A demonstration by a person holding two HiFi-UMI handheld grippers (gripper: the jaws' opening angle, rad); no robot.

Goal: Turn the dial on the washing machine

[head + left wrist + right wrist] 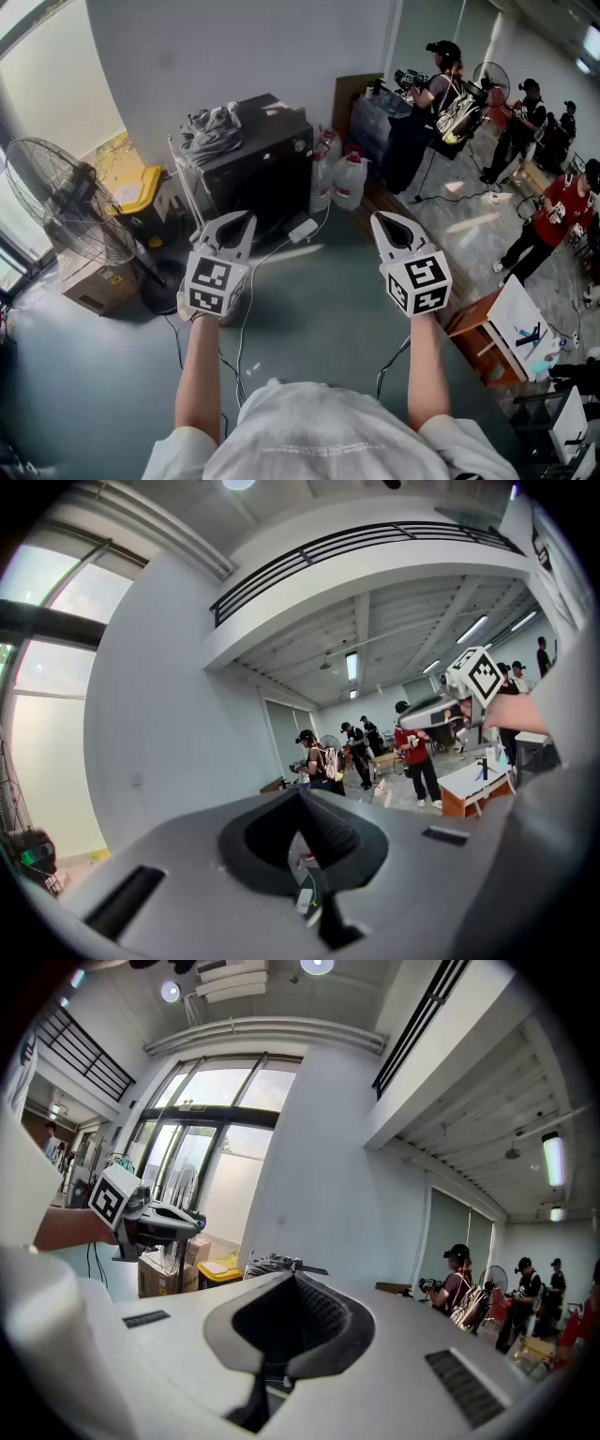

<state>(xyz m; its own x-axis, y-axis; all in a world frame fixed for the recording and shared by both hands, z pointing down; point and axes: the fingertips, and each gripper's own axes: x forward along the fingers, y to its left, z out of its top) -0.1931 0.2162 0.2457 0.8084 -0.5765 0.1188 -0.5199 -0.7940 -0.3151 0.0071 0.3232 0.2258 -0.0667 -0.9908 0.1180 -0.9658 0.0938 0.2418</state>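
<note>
Both pairs of my jaws are pressed together, nothing between them. My left gripper [246, 218] and right gripper [378, 218] hang side by side, well apart, above the grey floor [309, 300]. The washing machine [262, 173], a dark cabinet, stands at twelve o'clock from the left gripper, with a grey cloth heap [211, 127] on top. I cannot make out its dial. At nine o'clock stands a fan [66, 211].
</note>
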